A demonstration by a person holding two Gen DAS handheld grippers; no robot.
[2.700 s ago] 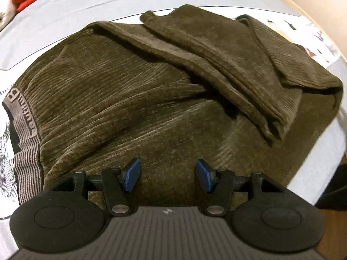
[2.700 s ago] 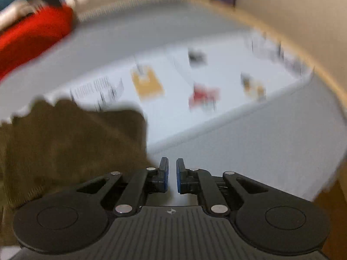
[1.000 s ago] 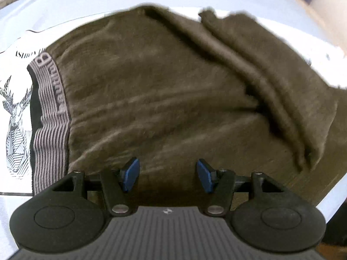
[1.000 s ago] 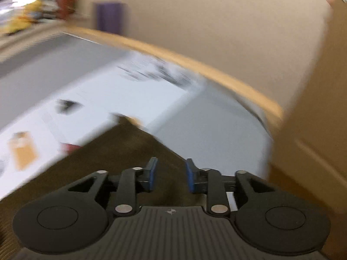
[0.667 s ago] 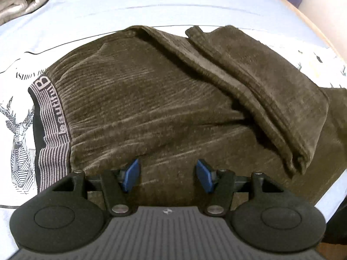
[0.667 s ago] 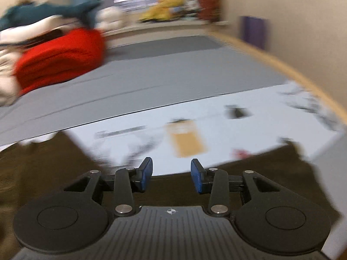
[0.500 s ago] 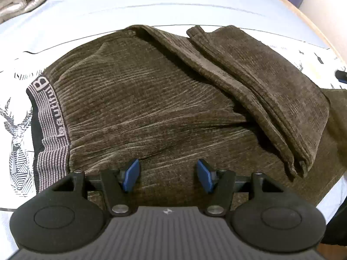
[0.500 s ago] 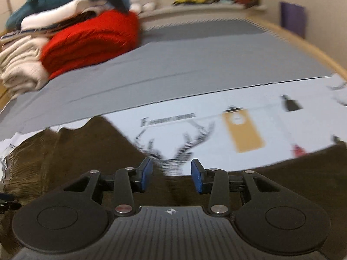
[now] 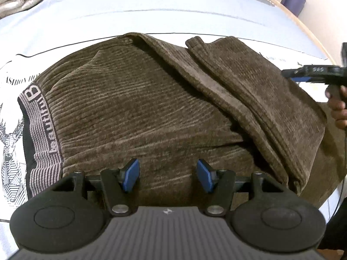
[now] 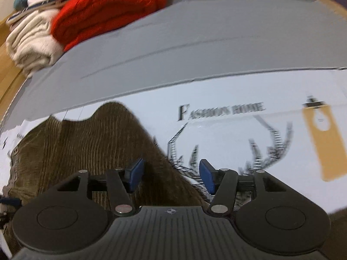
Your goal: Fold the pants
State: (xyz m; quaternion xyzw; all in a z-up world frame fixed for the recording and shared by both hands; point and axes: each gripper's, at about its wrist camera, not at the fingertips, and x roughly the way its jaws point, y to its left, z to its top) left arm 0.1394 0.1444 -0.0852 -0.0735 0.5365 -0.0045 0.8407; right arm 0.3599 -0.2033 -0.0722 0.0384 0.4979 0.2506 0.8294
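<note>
Brown corduroy pants (image 9: pixel 151 112) lie half folded on the bed, a grey lettered waistband (image 9: pixel 41 134) at the left and the legs doubled back across the right. My left gripper (image 9: pixel 168 175) hovers open over the near edge of the pants, nothing between its blue pads. My right gripper (image 10: pixel 170 175) has its jaws opening above the pants' far edge (image 10: pixel 86 147); no cloth sits between them. In the left wrist view the right gripper (image 9: pixel 312 73) shows side-on at the far right, a hand (image 9: pixel 338 106) holding it.
The pants rest on a white printed sheet (image 10: pixel 227 130) with a deer drawing and lettering, over a grey bedspread (image 10: pixel 195 34). Folded red (image 10: pixel 108 6) and cream (image 10: pixel 32 39) clothes are stacked at the back. A wooden bed rim (image 9: pixel 303 26) curves along the right.
My right gripper swung round from facing the wall to facing the bed and clothes stack, and its jaws widened. It now appears in the left wrist view. The left gripper barely moved.
</note>
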